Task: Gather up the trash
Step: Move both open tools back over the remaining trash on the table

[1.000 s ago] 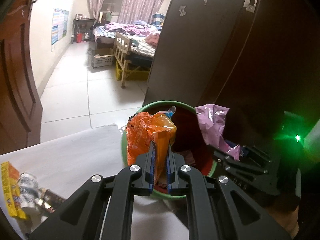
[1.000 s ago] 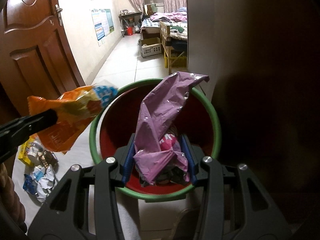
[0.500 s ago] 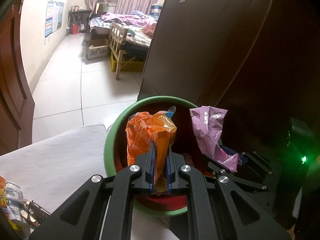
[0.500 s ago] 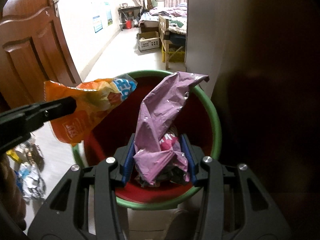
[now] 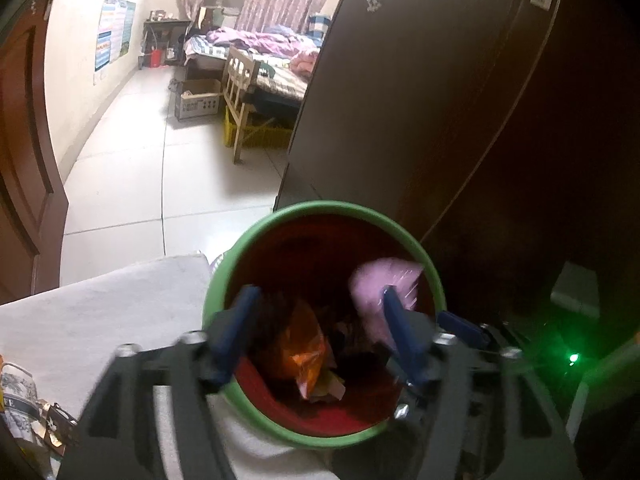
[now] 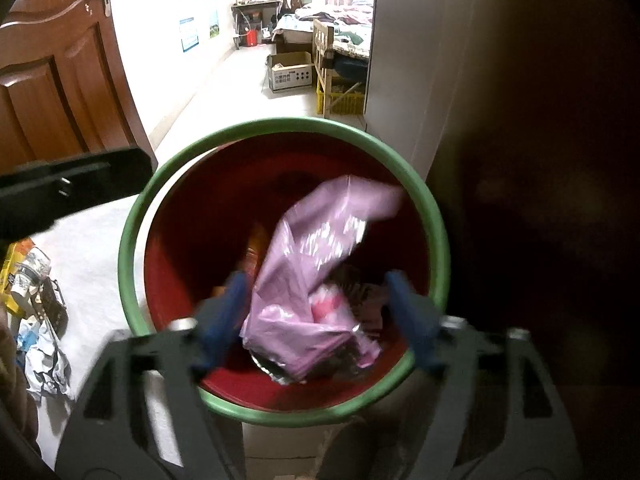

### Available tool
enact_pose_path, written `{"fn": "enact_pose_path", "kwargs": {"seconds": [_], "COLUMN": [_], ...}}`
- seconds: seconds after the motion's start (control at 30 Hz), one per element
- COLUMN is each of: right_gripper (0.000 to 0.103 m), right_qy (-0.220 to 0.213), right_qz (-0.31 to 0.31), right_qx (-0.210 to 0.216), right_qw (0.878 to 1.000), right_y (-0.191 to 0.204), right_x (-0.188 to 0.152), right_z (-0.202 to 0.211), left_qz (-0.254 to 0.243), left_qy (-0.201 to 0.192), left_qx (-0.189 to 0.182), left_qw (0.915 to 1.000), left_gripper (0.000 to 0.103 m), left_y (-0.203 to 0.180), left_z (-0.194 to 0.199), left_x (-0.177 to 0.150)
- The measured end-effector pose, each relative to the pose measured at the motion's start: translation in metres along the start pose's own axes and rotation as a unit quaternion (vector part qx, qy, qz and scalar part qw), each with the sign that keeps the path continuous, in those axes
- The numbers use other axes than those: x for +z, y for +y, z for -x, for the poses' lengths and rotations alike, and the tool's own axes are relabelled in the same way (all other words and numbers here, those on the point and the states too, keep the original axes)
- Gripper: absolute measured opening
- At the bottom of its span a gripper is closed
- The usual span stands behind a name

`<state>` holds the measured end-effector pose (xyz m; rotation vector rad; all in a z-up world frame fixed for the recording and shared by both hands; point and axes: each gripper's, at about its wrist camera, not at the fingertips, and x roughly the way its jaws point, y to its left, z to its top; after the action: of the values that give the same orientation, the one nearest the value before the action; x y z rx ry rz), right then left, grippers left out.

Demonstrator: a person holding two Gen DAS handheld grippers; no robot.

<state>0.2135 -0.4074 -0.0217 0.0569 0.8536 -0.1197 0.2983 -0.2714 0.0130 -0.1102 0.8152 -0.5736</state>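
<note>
A red bin with a green rim [image 5: 256, 240] [image 6: 132, 224] stands at the edge of a white cloth. My left gripper [image 5: 318, 330] is open above the bin. The orange snack bag [image 5: 302, 344] lies loose inside it. My right gripper [image 6: 320, 316] is open over the bin too. The purple wrapper [image 6: 316, 256] is free of its jaws and falling into the bin; it also shows in the left wrist view [image 5: 384, 280]. A sliver of the orange bag [image 6: 254, 252] shows behind it.
More trash lies on the white cloth [image 6: 92, 256] at the left: a crushed bottle [image 6: 28, 272], a yellow packet [image 6: 12, 260] and crumpled wrappers [image 6: 44, 364]. A dark cabinet [image 5: 440, 100] stands right behind the bin. A brown door [image 6: 52, 80] is at the left.
Both grippers have opened over the bin. The orange bag has dropped in, and the purple wrapper has left the right jaws.
</note>
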Motion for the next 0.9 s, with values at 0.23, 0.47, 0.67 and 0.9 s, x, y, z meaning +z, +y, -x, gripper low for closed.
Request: {"fn": "enact_pose_path", "kwargs": {"seconds": [0.23,0.47,0.67,0.9], "right_gripper": [0.098,0.098,0.098,0.098], "right_qy": [-0.015,-0.026,-0.037,-0.044], "right_qz": [0.005,0.015,0.018,0.033], "right_qx": [-0.008,0.003,0.012,0.038], "right_qw": [1.000,1.000,0.999,0.998], "right_y": [0.003,0.018,0.036,0.066], "right_x": [0.000,-0.002,-0.004,-0.007], "right_z": [0.006,0.018,0.032,0.047], "left_qz": [0.017,0.019,0.017,0.028], "left_qy": [-0.030,-0.023,-0.036,-0.052], "left_qx": [0.023,0.045,0.063,0.092], "left_qw": [0.9991,0.9986,0.9972,0.9940], "left_gripper": [0.095,0.095,0.095,0.095], "left_y": [0.011,0.025,0.037,0.062], "left_z": [0.021,0.039,0.073,0.114], "left_x": [-0.001,-0.007,-0.013,-0.020]}}
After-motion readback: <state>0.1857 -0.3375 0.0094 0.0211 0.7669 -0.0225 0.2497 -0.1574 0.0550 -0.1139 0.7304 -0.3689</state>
